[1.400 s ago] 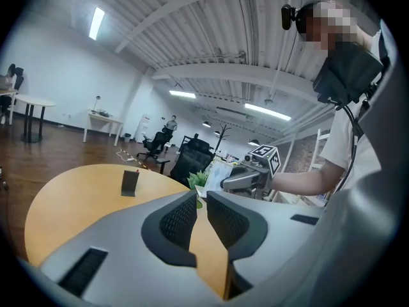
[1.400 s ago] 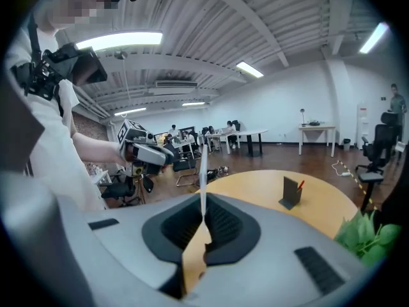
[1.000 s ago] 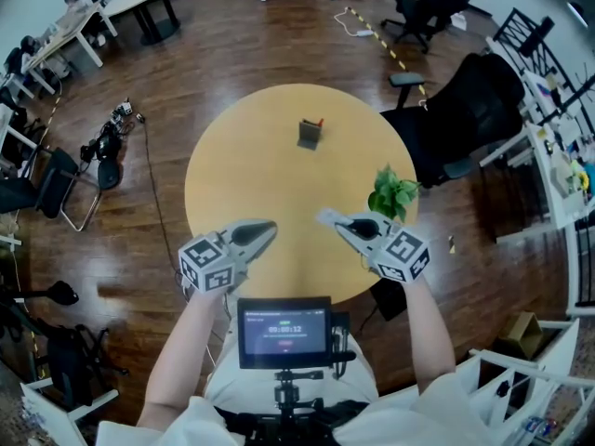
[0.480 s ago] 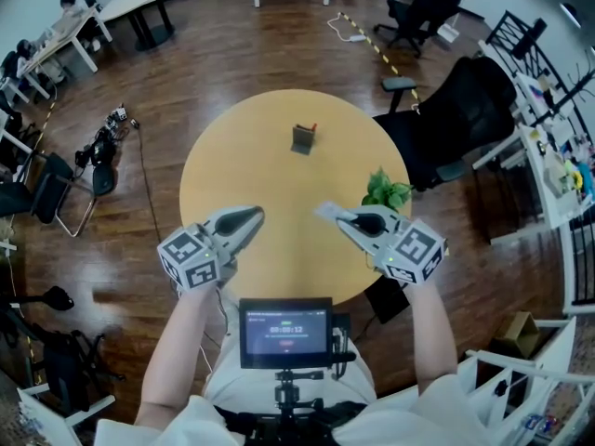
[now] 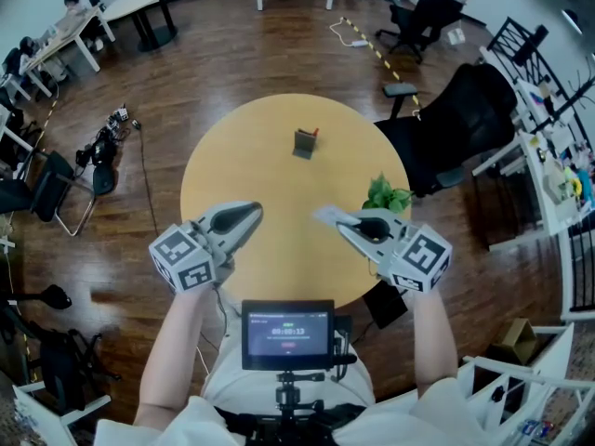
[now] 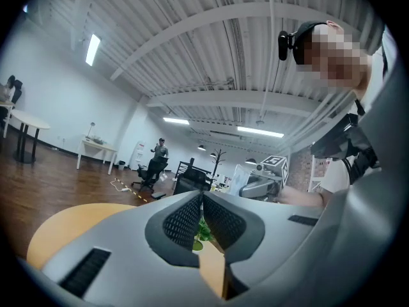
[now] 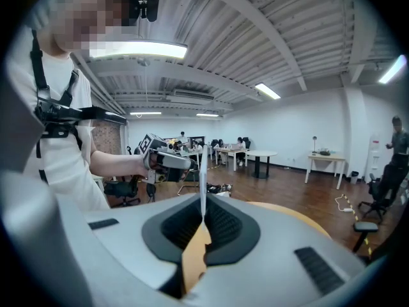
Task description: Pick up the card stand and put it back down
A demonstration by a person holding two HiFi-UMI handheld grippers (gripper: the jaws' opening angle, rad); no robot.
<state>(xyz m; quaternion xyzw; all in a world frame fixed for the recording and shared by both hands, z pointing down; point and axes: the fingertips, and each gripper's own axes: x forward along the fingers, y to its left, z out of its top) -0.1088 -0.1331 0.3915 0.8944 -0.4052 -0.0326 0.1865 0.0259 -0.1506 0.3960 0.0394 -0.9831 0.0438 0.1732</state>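
A small dark card stand [image 5: 305, 143] is seen upright on the round yellow desk [image 5: 223, 170], a little beyond the desk's middle toward its far side, with a red spot at its top. It is touched by neither gripper.

The left gripper [image 5: 253, 209] is held over the near left part of the desk, well apart from the card stand. In the left gripper view its [image 6: 201, 200] jaws are seen drawn together at the tips, with nothing caught between them.

The right gripper [image 5: 340, 220] is held over the near right part of the desk. Its [image 7: 202, 219] jaws are closed narrowly on a thin white card [image 7: 202, 178], which is seen edge-on and upright between the pads. In the head view the card [image 5: 323, 215] juts from the tips toward the desk's middle.

A small green plant [image 5: 389, 194] is placed at the desk's right edge. A black office chair [image 5: 465, 110] is parked just beside the desk's far right side. A small screen [image 5: 288, 333] is seen beneath the desk's near edge, mounted in front of the person.
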